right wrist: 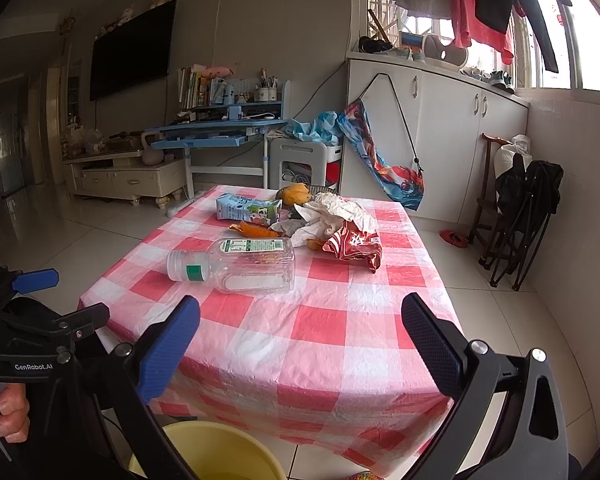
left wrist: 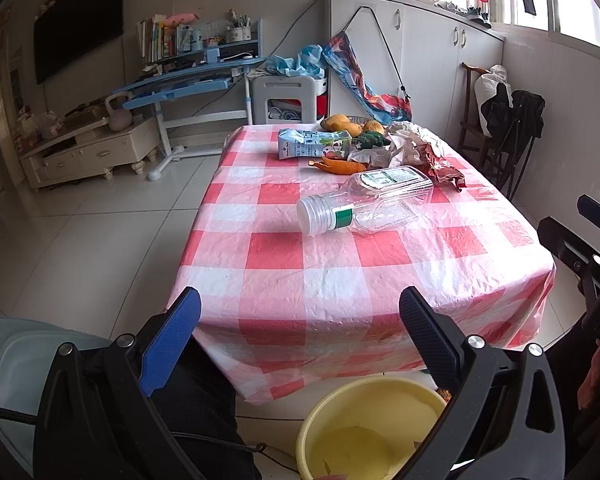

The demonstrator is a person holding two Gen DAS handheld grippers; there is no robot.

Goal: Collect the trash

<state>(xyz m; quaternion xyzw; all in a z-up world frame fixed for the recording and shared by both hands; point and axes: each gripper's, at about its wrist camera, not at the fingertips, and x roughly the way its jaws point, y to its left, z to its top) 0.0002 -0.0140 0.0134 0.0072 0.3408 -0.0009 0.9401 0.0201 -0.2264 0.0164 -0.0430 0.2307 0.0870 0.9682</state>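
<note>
An empty clear plastic bottle lies on its side on the red-checked table. Behind it lie a blue milk carton, orange peel, crumpled paper and a red snack wrapper. A yellow bucket stands on the floor below the table's near edge. My left gripper is open and empty above the bucket. My right gripper is open and empty over the table's near edge.
Mangoes and green vegetables sit at the table's far end. A blue desk, a white stool, white cabinets and folded black chairs stand around. A grey seat is at lower left.
</note>
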